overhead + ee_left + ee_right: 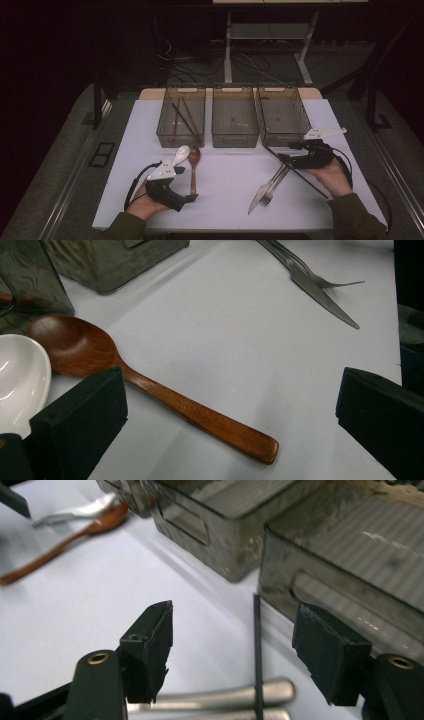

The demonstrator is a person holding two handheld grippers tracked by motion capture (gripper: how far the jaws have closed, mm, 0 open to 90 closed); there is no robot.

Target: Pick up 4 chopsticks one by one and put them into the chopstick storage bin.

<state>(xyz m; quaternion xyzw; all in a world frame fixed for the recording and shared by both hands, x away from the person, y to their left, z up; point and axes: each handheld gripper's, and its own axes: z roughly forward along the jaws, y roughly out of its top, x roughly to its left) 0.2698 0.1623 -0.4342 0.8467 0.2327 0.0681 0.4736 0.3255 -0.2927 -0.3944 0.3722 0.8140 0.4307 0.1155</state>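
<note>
White table surface [225, 190] carries all items; dark floor and a stand frame lie beyond its far edge.

Left gripper [192, 198]: jaws spread wide, holding nothing. In the left gripper view, the wooden spoon [150, 390] lies flat on the table between the jaws, its bowl toward the bins and its handle end pointing back toward the person. A white ceramic spoon [17, 375] lies just beside the wooden spoon's bowl.

Right gripper [286, 157]: jaws spread, holding nothing. In the right gripper view, a thin black chopstick [258, 650] runs between the jaws; contact with either pad cannot be confirmed. It crosses over two metal handles, which belong to the knife [265, 187] and fork [274, 189] lying side by side near the table's front.

Three translucent bins stand in a row at the far side: left bin [165, 112], middle bin [235, 140], right bin [300, 107]. The left bin contains what appear to be chopsticks [184, 119], leaning diagonally.
</note>
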